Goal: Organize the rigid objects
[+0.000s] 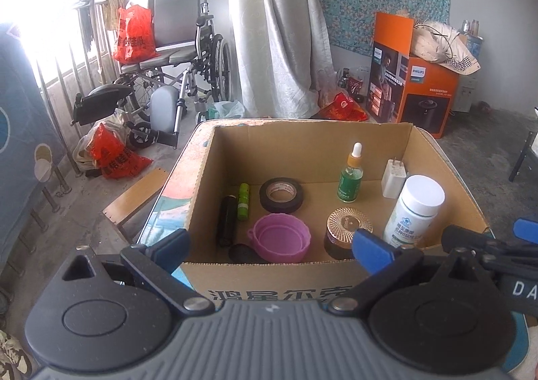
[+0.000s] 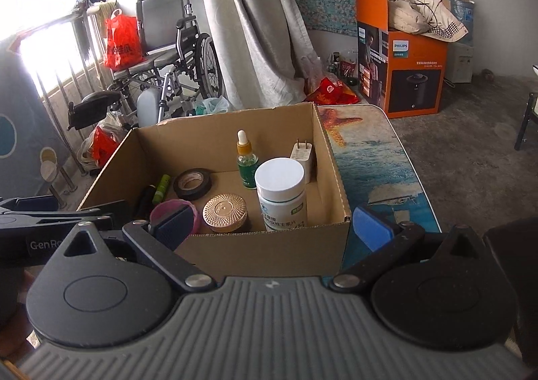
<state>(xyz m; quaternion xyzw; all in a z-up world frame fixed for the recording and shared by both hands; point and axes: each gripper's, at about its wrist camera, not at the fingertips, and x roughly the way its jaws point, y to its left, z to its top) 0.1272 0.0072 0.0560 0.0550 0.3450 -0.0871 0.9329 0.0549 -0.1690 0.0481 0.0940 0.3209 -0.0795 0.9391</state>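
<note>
An open cardboard box (image 1: 201,171) (image 2: 336,178) stands on a table with a sea-print cover (image 2: 380,158). Inside it are a white pill bottle (image 1: 415,210) (image 2: 280,195), a green dropper bottle (image 1: 350,175) (image 2: 246,163), a white charger plug (image 1: 393,178) (image 2: 302,155), a black tape roll (image 1: 281,194) (image 2: 192,183), a gold-lidded jar (image 1: 348,235) (image 2: 225,212), a pink cup (image 1: 279,237) (image 2: 173,212), a green tube (image 1: 242,201) (image 2: 160,189) and a black tube (image 1: 227,220). My left gripper (image 1: 272,245) and my right gripper (image 2: 272,228) are both open and empty, just before the box's near wall.
A wheelchair (image 1: 181,54) with a red bag (image 1: 132,34) stands by the window at the back left. An orange Philips box (image 2: 403,60) sits on the floor at the back right. A wooden stool (image 1: 134,198) stands left of the table.
</note>
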